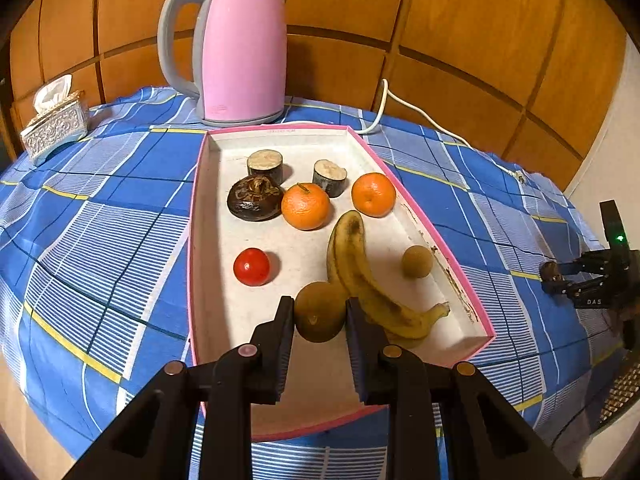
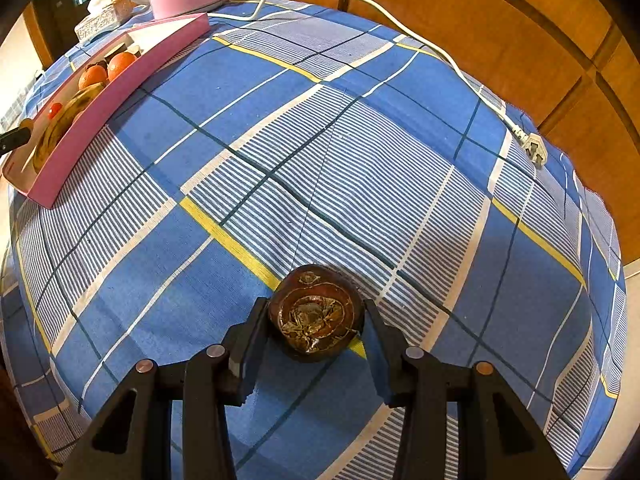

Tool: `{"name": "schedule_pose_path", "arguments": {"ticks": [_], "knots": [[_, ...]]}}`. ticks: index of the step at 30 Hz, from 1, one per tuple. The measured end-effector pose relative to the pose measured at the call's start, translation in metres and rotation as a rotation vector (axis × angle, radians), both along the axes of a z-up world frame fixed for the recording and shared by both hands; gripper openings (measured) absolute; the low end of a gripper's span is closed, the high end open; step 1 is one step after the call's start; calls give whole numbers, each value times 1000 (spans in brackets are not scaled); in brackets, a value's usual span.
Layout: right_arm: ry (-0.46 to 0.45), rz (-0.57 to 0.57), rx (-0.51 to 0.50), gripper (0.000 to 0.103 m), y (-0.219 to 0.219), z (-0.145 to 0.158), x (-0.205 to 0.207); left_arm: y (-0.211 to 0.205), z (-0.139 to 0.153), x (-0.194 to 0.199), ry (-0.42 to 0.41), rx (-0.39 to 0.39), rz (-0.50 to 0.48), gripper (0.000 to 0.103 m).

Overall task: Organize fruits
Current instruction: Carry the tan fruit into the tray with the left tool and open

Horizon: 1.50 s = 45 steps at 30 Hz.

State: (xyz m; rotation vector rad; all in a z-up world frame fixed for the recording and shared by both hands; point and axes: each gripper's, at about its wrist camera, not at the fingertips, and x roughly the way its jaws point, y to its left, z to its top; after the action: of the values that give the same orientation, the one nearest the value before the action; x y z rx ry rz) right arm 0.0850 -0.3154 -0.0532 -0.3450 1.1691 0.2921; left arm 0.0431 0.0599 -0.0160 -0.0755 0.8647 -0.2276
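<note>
A pink-rimmed white tray (image 1: pixel 404 204) on the checked cloth holds two oranges (image 1: pixel 306 206), a dark mangosteen (image 1: pixel 254 198), a red tomato (image 1: pixel 251 267), a banana (image 1: pixel 360 276), a small brown round fruit (image 1: pixel 417 261) and two cut stem pieces (image 1: pixel 265 163). My left gripper (image 1: pixel 320 318) is shut on a brown-green round fruit (image 1: pixel 319 314) over the tray's near end, beside the banana. My right gripper (image 2: pixel 316 320) is shut on a second dark mangosteen (image 2: pixel 316 314) on the cloth, well to the right of the tray (image 2: pixel 100 108). At the right edge of the left wrist view the right gripper (image 1: pixel 560 276) shows too.
A pink kettle (image 1: pixel 236 48) stands behind the tray, its white cord (image 2: pixel 400 28) and plug (image 2: pixel 534 150) trailing across the cloth's far right. A tissue box (image 1: pixel 56 124) sits at the far left. Wooden panels back the table.
</note>
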Motion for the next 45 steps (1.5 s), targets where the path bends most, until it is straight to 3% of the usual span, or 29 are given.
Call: {"name": "schedule_pose_path", "arguments": {"ticks": [9,21,23,27,29,45], "knots": [[-1,1,-1,45,1,1,1,-4,-3,14,-11,117,-133,26],[0,2,1,45,0,0,0,-6,-7,13,3,118,-143,26],[0,2,1,45,0,0,0,-3,-7,15,11,106,-125,26],[0,2,0,45,-1,0,0,15,-14,22,97,23,31,26],[0,2,1,45,-1,0,0,13,-16,20,102,39,60,26],[-3,4,-4,45,-1,0,0,1,-23,18,111,41,86,26]]}}
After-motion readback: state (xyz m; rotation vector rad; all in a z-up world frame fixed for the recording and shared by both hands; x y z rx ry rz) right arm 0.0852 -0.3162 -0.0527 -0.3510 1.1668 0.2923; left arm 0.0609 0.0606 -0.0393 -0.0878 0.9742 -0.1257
